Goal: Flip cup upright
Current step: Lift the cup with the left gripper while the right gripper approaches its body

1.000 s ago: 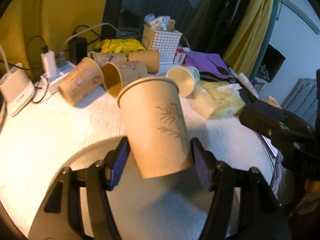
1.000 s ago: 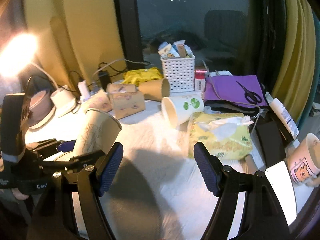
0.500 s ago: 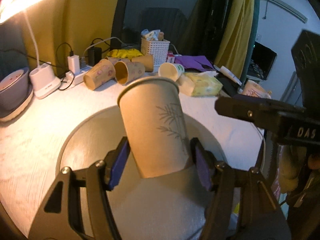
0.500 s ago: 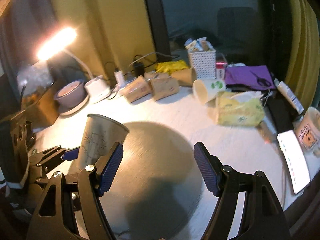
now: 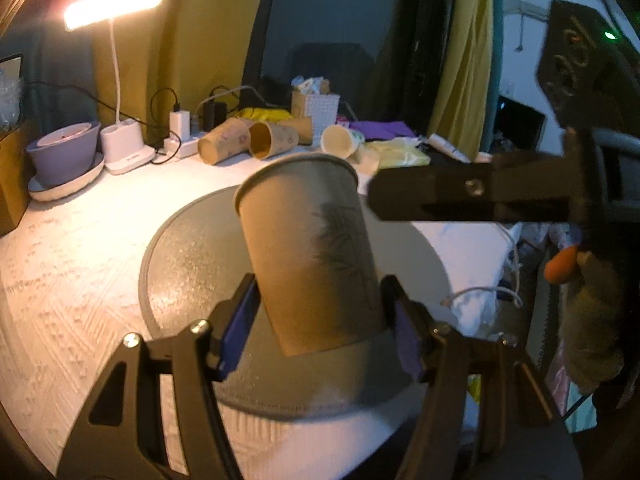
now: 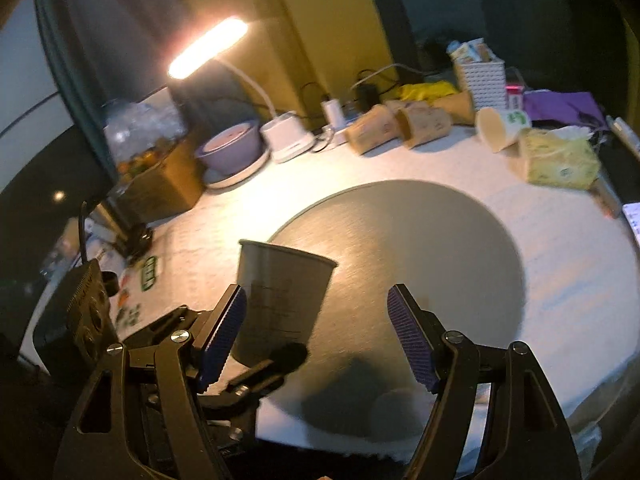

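My left gripper (image 5: 320,328) is shut on a brown paper cup (image 5: 316,256) with a leaf print, mouth up and tilted slightly, held above a round grey mat (image 5: 192,256). The same cup (image 6: 280,300) shows in the right wrist view, at the mat's (image 6: 420,248) near left edge. My right gripper (image 6: 316,340) is open and empty, just right of the cup and above the mat; its body shows in the left wrist view (image 5: 480,196). Several more paper cups (image 5: 256,142) lie on their sides at the table's back.
A lit desk lamp (image 6: 208,48) and a purple bowl (image 6: 232,148) stand at the back left. A white basket (image 6: 480,76), a yellow tissue pack (image 6: 560,160) and purple cloth (image 6: 560,104) lie at the back right. The white textured table (image 5: 60,280) surrounds the mat.
Both grippers have pulled back from the clutter toward the near side of the table. The cup has travelled with the left gripper and now hangs over the grey mat.
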`<control>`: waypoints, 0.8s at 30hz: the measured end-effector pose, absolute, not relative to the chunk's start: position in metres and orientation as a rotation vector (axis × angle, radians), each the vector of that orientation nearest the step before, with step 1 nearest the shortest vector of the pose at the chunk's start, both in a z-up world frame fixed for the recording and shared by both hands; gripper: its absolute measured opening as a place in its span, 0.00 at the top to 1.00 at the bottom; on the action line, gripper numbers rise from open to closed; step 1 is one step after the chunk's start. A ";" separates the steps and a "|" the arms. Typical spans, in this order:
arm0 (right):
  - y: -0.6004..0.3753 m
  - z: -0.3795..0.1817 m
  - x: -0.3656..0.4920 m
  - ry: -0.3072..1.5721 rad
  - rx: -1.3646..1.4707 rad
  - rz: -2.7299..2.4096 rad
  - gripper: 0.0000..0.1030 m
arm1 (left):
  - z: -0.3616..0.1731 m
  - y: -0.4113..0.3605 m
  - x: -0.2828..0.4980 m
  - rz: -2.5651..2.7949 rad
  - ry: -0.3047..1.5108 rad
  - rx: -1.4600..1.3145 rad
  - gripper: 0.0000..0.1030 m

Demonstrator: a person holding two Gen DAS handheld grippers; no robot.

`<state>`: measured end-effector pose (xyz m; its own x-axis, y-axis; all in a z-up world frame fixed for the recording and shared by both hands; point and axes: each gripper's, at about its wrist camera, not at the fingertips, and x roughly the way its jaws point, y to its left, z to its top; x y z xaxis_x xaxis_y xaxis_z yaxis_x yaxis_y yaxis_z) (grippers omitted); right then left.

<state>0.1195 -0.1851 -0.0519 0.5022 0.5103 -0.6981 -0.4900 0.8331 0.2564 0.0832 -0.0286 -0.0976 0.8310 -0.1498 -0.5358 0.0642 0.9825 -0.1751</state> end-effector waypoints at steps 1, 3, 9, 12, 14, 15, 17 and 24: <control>-0.183 -0.053 0.116 0.856 0.031 0.614 0.26 | -0.098 -0.028 0.078 -0.117 0.568 -0.148 0.39; -0.177 -0.055 0.109 0.868 0.044 0.633 0.26 | -0.099 -0.027 0.071 -0.124 0.552 -0.141 0.39; -0.167 -0.059 0.097 0.895 0.072 0.671 0.26 | -0.098 -0.027 0.051 -0.158 0.498 -0.115 0.39; -0.165 -0.060 0.095 0.909 0.088 0.686 0.26 | -0.096 -0.030 0.044 -0.182 0.468 -0.101 0.39; -0.166 -0.060 0.096 0.922 0.105 0.696 0.26 | -0.095 -0.031 0.043 -0.189 0.457 -0.094 0.39; -0.166 -0.061 0.097 0.929 0.113 0.701 0.26 | -0.094 -0.031 0.043 -0.194 0.454 -0.095 0.39; -0.165 -0.061 0.098 0.938 0.121 0.706 0.26 | -0.093 -0.031 0.042 -0.202 0.438 -0.094 0.39; -0.166 -0.062 0.101 0.976 0.138 0.742 0.26 | -0.090 -0.036 0.037 -0.244 0.405 -0.080 0.39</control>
